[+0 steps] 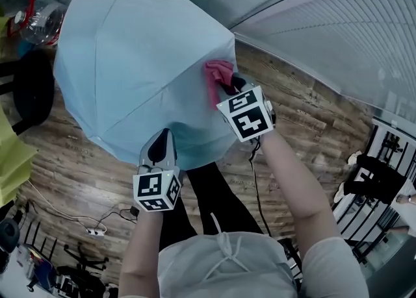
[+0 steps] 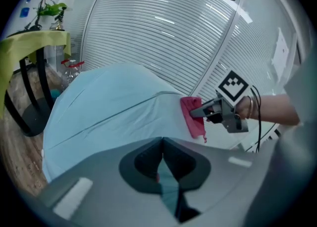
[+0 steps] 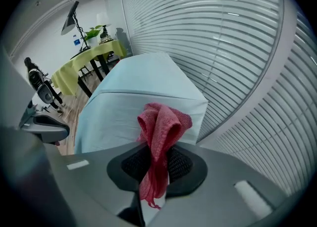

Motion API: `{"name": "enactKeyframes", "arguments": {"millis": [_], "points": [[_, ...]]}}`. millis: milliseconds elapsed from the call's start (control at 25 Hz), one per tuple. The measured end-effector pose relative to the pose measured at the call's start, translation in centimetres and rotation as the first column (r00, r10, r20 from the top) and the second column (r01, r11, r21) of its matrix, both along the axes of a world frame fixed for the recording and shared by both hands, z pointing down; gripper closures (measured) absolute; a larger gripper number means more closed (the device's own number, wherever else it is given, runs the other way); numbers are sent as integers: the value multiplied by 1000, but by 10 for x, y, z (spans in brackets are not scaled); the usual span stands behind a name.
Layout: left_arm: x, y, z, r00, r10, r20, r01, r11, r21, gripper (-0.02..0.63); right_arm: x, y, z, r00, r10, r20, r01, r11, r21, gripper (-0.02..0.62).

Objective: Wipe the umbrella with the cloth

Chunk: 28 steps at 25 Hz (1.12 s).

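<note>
One yellow-draped table [image 3: 84, 68] beside umbrella [image 1: 143, 63], blinds [image 1: 364, 30] behind

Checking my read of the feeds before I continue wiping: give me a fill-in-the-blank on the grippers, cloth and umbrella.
1. The right gripper is shut on the ___.
2. The left gripper has its jaws ___ on the umbrella.
3. The umbrella is ___, not folded.
4. In the head view, the cloth presses the umbrella near its ___ edge.

Missing words: cloth; shut; open; right.
</note>
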<state>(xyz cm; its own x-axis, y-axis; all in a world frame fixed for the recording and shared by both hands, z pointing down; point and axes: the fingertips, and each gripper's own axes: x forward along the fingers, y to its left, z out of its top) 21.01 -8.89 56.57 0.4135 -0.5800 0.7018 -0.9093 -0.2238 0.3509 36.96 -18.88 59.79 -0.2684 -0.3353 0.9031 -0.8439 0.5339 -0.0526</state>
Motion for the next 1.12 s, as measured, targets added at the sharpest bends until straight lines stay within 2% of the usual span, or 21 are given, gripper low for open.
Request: {"name": "enactKeyframes", "arguments": {"millis": [320, 480, 600, 800, 1120], "points": [[-1, 4, 22, 1000, 0, 11, 0, 1000, -27, 598, 49, -11, 27, 992, 95, -79, -95, 995, -1, 531], [3, 10, 26, 1000, -9, -9, 8, 999, -36, 598, 66, -4, 13, 986, 137, -99, -135, 991, 20, 531], [4, 15, 25, 1000, -3, -29, 1, 999, -36, 598, 58, 2, -9, 986, 145, -77, -142, 989, 42, 532], [-20, 28, 18, 998, -7, -59, 5, 1000, -28, 600, 2, 23, -45, 994, 107, -20, -105, 992, 67, 531], [-137, 58, 11, 998, -52, -28, 51, 999, -17, 600, -148, 80, -59, 995, 56, 79, -59, 998, 30, 532]]}}
